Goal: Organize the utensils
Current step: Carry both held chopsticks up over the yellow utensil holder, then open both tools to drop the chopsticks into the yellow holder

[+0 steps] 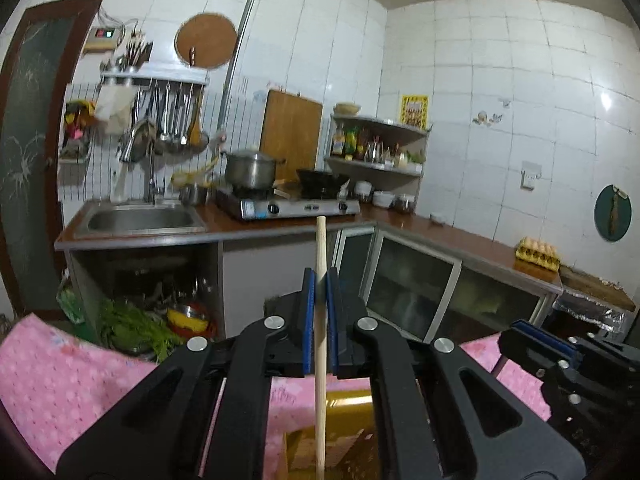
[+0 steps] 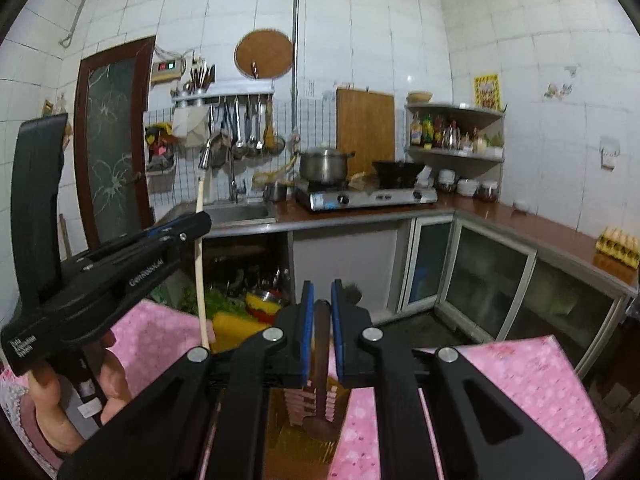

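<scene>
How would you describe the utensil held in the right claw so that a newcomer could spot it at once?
Start at the pink cloth in the foreground and find the yellow holder standing on it. Directly above it, the right claw grips a dark brown spoon, hanging bowl-down. Unlike the pale, thin stick in the left claw, it is dark and ends in a rounded bowl.

Your right gripper (image 2: 320, 308) has its blue pads closed on the dark handle of a wooden spoon (image 2: 321, 376), which hangs upright with its bowl down inside the amber utensil holder (image 2: 288, 432) on the pink cloth (image 2: 520, 392). To the left, your left gripper (image 2: 192, 222) pinches a pale wooden stick (image 2: 200, 264) that stands nearly vertical, its lower end near the holder's rim. Behind them runs the worktop (image 2: 500, 216) with sink (image 2: 236, 214) and stove (image 2: 368, 198).
</scene>
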Available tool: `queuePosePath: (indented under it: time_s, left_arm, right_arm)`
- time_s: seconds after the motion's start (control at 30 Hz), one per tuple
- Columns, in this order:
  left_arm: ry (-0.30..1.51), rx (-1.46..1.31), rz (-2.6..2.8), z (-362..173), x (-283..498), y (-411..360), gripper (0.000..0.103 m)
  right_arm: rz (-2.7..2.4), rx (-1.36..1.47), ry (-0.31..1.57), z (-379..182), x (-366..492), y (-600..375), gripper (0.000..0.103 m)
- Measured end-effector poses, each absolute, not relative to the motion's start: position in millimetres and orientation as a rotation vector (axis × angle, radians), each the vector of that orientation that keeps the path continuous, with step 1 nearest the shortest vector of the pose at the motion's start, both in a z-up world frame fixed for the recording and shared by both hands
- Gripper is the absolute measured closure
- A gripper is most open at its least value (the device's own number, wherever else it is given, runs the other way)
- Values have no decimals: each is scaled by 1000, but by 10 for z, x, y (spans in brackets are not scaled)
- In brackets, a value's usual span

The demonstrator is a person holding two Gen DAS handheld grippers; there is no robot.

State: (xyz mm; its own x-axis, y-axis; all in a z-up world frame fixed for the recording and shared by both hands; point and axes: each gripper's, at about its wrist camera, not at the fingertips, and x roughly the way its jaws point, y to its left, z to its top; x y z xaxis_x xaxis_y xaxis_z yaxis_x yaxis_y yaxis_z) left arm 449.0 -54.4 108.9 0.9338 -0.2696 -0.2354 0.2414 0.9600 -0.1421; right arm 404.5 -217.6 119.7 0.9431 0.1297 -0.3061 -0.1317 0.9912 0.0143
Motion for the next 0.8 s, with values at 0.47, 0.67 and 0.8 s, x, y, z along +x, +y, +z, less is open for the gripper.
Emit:
queuePosePath:
  time_s: [0.47, 0.67, 0.8]
  left_arm:
    - [378, -84, -243, 620, 4468, -391, 84]
    - [371, -100, -202, 769, 4144, -213, 36]
    - [383, -75, -169, 837, 3837, -78, 31]
  right_arm:
    - [142, 6, 394, 658, 4139, -2167, 93]
    - [109, 42, 391, 735, 3969, -2275, 61]
    - [89, 50, 372, 870, 3790, -2335, 54]
